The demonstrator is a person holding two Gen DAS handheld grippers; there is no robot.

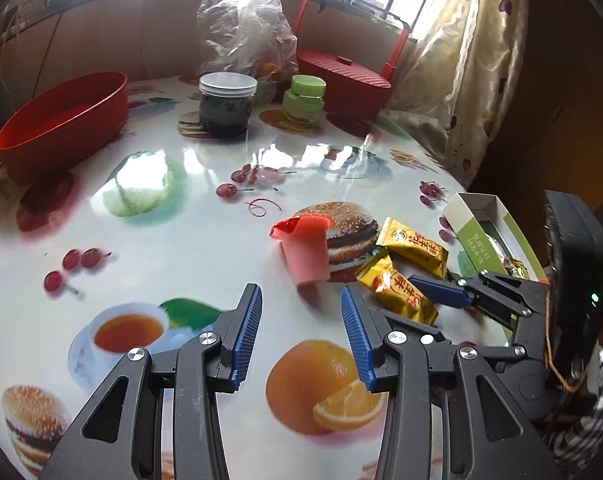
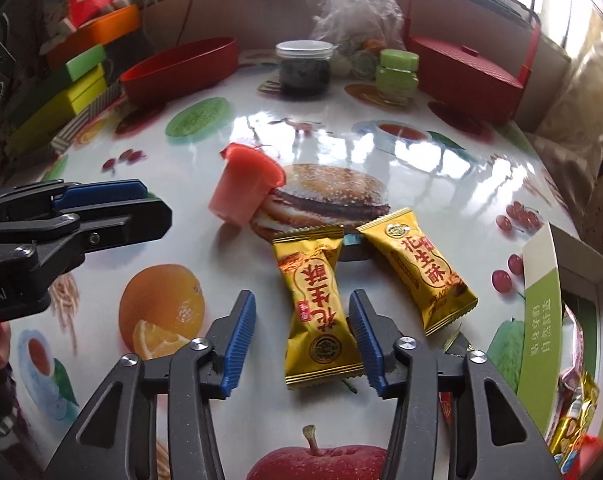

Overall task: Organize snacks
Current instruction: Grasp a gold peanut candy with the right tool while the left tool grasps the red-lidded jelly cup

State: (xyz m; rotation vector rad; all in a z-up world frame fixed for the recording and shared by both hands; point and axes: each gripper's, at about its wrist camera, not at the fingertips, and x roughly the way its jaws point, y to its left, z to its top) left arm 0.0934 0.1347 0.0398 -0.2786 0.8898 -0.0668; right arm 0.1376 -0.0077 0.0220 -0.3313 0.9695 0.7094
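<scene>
A round table [image 2: 441, 184] with a glossy cloth printed with fruit and burgers holds the snacks. Two gold-wrapped candies lie side by side near its right edge: the nearer candy [image 2: 321, 312] points toward the right gripper [image 2: 301, 320], and the farther candy [image 2: 421, 272] lies just beside it, toward an open green and white box [image 2: 541, 308] that already has some wrapped sweets in it. A pink jelly cup [image 2: 243, 188] with a red foil lid lies tilted on its side over the printed burger, near the candies but apart from them.

The right gripper's jaws stand apart around the lower half of the nearer candy; the right pad seems to touch the wrapper's edge while the left pad is clear of it, so it is not gripped.

The left gripper [image 1: 301, 320] hovers over the cloth with its jaws apart and nothing between them, the jelly cup [image 1: 305, 248] just ahead of its tips.

At the far side stand a red tub [image 1: 61, 128], a dark jar [image 1: 225, 104], a green jar [image 1: 303, 100], a clear plastic bag [image 1: 245, 28] and a red lidded basket [image 1: 341, 80].
</scene>
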